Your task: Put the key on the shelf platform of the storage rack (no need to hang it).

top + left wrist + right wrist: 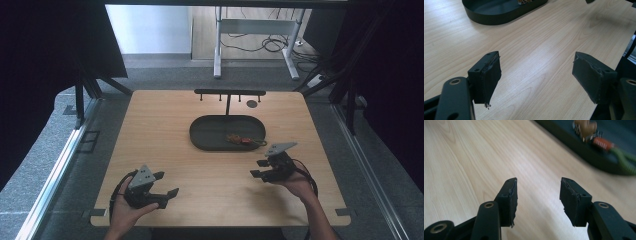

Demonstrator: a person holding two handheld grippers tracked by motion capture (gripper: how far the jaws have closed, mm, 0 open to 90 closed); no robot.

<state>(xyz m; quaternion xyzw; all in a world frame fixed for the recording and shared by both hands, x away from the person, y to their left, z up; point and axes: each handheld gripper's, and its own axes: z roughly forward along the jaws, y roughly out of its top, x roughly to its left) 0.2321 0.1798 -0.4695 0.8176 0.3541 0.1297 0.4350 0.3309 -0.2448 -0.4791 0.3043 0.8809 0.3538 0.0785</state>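
Note:
A dark oval tray (210, 135) lies in the middle of the wooden table (165, 150). In its right part lies a small keyring-like bundle (242, 140) with brown, red and green parts, seen close up as the bundle (599, 140) in the right gripper view. My left gripper (165, 185) is held at the front left, jaws wide open over bare wood, nothing between them. My right gripper (258, 169) hovers just right of and in front of the tray, open and empty, pointing left. The tray's wall (499, 18) shows far ahead of the left gripper (536, 72).
A black rack with small hooks (229, 93) stands behind the tray, with a dark round disc (252, 104) beside it. Dark curtains flank the table. A white desk frame (255, 35) and cables lie on the floor beyond.

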